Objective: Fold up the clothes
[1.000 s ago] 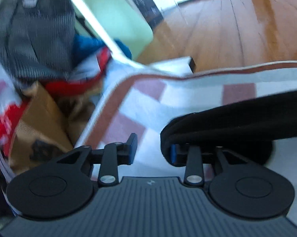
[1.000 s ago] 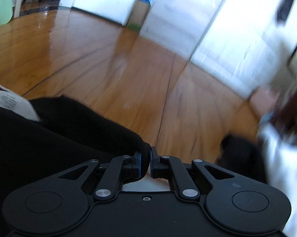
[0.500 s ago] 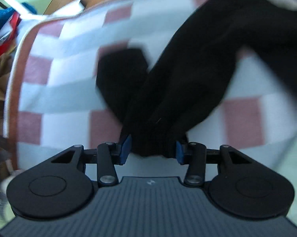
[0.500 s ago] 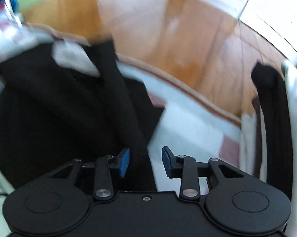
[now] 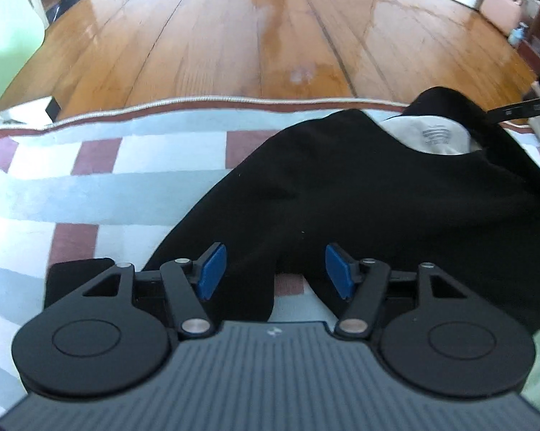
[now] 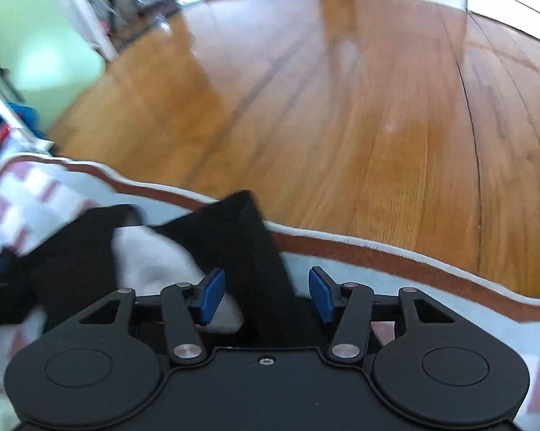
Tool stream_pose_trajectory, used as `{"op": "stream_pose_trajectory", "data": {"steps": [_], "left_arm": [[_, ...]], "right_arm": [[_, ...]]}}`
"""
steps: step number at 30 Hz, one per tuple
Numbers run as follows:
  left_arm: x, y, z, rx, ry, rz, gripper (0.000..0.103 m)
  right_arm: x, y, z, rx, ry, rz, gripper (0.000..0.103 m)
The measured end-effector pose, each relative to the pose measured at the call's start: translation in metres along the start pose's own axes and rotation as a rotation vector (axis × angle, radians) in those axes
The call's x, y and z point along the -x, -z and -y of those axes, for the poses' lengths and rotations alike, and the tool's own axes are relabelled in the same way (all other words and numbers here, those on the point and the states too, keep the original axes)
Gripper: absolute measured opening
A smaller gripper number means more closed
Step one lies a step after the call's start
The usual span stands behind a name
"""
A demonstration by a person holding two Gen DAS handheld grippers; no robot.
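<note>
Checked blanket point(image 5: 72, 186) bears black garment point(image 5: 359, 197); its label point(image 5: 436, 136) legible only left.

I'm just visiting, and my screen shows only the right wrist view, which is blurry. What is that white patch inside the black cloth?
Observer: The left wrist view shows it sharply: a white lining inside the black garment, with a grey printed mark on it.
Operator: Is the other gripper holding the cloth?
Observer: No. The left gripper is open, with a fold of the garment lying loose between its fingers.
</note>
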State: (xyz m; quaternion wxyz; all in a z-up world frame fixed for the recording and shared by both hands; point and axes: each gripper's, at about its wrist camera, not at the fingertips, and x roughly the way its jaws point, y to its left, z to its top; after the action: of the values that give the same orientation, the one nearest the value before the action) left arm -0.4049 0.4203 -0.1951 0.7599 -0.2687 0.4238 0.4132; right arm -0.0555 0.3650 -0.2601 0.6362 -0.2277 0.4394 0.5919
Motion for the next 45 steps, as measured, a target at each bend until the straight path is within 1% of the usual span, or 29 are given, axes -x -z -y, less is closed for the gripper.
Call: {"op": "stream_pose_trajectory", "data": {"steps": [1, 2, 4, 6, 7, 9, 11, 13, 14, 15, 17, 20, 21, 22, 23, 24, 26, 28, 29, 31, 32, 33, 34, 36, 38, 40, 41, 43, 45], "left_arm": [[-0.004, 0.002, -0.002, 0.018, -0.003, -0.006, 0.061], [-0.007, 0.005, -0.005, 0.038, -0.003, -0.012, 0.061], [-0.012, 0.012, -0.011, 0.068, -0.012, -0.024, 0.061], [-0.013, 0.019, -0.016, 0.079, -0.032, -0.034, 0.061], [-0.013, 0.022, -0.018, 0.085, -0.042, -0.039, 0.061], [-0.011, 0.027, -0.024, 0.095, -0.056, -0.054, 0.061], [-0.004, 0.029, -0.032, 0.114, -0.085, -0.057, 0.061], [0.005, 0.028, -0.041, 0.141, -0.092, -0.038, 0.061], [0.008, 0.027, -0.045, 0.152, -0.089, -0.033, 0.061], [0.009, 0.026, -0.047, 0.158, -0.089, -0.033, 0.061], [0.008, 0.021, -0.049, 0.163, -0.096, -0.035, 0.061], [0.002, 0.013, -0.043, 0.151, -0.107, -0.016, 0.061], [0.0, 0.01, -0.04, 0.148, -0.108, -0.007, 0.061], [-0.002, 0.007, -0.037, 0.149, -0.108, 0.002, 0.061], [-0.004, 0.004, -0.036, 0.151, -0.106, 0.009, 0.061], [-0.006, 0.001, -0.035, 0.157, -0.104, 0.016, 0.061], [-0.01, -0.003, -0.034, 0.168, -0.093, 0.031, 0.061], [-0.013, -0.007, -0.035, 0.174, -0.076, 0.047, 0.061], [-0.015, -0.01, -0.035, 0.172, -0.069, 0.052, 0.061], [-0.02, -0.018, -0.039, 0.191, -0.069, 0.058, 0.062], [-0.023, -0.024, -0.043, 0.21, -0.065, 0.062, 0.062], [-0.026, -0.029, -0.046, 0.219, -0.052, 0.07, 0.062], [-0.029, -0.035, -0.048, 0.222, -0.035, 0.08, 0.062], [-0.039, -0.044, -0.044, 0.161, -0.054, 0.04, 0.062], [-0.05, -0.052, -0.039, 0.089, -0.083, -0.01, 0.062], [-0.057, -0.055, -0.03, -0.003, -0.153, -0.02, 0.064], [-0.059, -0.055, -0.029, -0.027, -0.15, -0.013, 0.067], [-0.065, -0.053, -0.034, -0.006, -0.094, -0.013, 0.07], [-0.072, -0.051, -0.04, 0.038, -0.055, -0.026, 0.07]], "right_arm": [[-0.009, -0.002, 0.001, -0.012, 0.008, -0.005, 0.044], [-0.015, -0.003, 0.002, -0.02, 0.01, 0.003, 0.006], [-0.003, -0.004, 0.002, -0.014, -0.007, 0.086, 0.008], [0.033, -0.001, -0.003, 0.027, 0.011, 0.233, 0.007], [0.054, 0.003, -0.007, 0.056, 0.066, 0.295, 0.007], [0.098, 0.015, -0.012, 0.12, 0.218, 0.399, 0.007], [0.134, 0.034, -0.008, 0.162, 0.366, 0.431, 0.007], [0.155, 0.059, 0.006, 0.15, 0.459, 0.375, 0.007], [0.16, 0.073, 0.016, 0.12, 0.484, 0.341, 0.008], [0.162, 0.088, 0.026, 0.082, 0.496, 0.297, 0.008], [0.155, 0.115, 0.042, 0.02, 0.491, 0.178, 0.008], [0.136, 0.147, 0.052, -0.003, 0.504, -0.001, 0.009], [0.129, 0.152, 0.053, -0.009, 0.532, -0.059, 0.009], [0.126, 0.154, 0.053, -0.03, 0.574, -0.089, 0.021], [0.13, 0.153, 0.053, -0.063, 0.608, -0.071, 0.038], [0.133, 0.152, 0.052, -0.096, 0.643, -0.054, 0.044], [0.142, 0.149, 0.049, -0.149, 0.694, -0.004, 0.045], [0.158, 0.139, 0.037, -0.123, 0.644, 0.125, 0.047], [0.162, 0.134, 0.031, -0.083, 0.589, 0.171, 0.053], [0.158, 0.121, 0.018, 0.032, 0.434, 0.216, 0.06], [0.15, 0.115, 0.012, 0.098, 0.357, 0.225, 0.059], [0.142, 0.11, 0.006, 0.163, 0.316, 0.225, 0.06], [0.132, 0.104, -0.001, 0.218, 0.323, 0.206, 0.06], [0.115, 0.093, -0.011, 0.292, 0.372, 0.16, 0.062], [0.103, 0.088, -0.016, 0.376, 0.31, 0.143, 0.065], [0.084, 0.081, -0.015, 0.426, 0.25, 0.112, 0.068], [0.073, 0.077, -0.012, 0.438, 0.228, 0.094, 0.068], [0.048, 0.063, -0.003, 0.405, 0.217, 0.053, 0.069], [0.025, 0.048, 0.009, 0.289, 0.224, 0.019, 0.07]]}}
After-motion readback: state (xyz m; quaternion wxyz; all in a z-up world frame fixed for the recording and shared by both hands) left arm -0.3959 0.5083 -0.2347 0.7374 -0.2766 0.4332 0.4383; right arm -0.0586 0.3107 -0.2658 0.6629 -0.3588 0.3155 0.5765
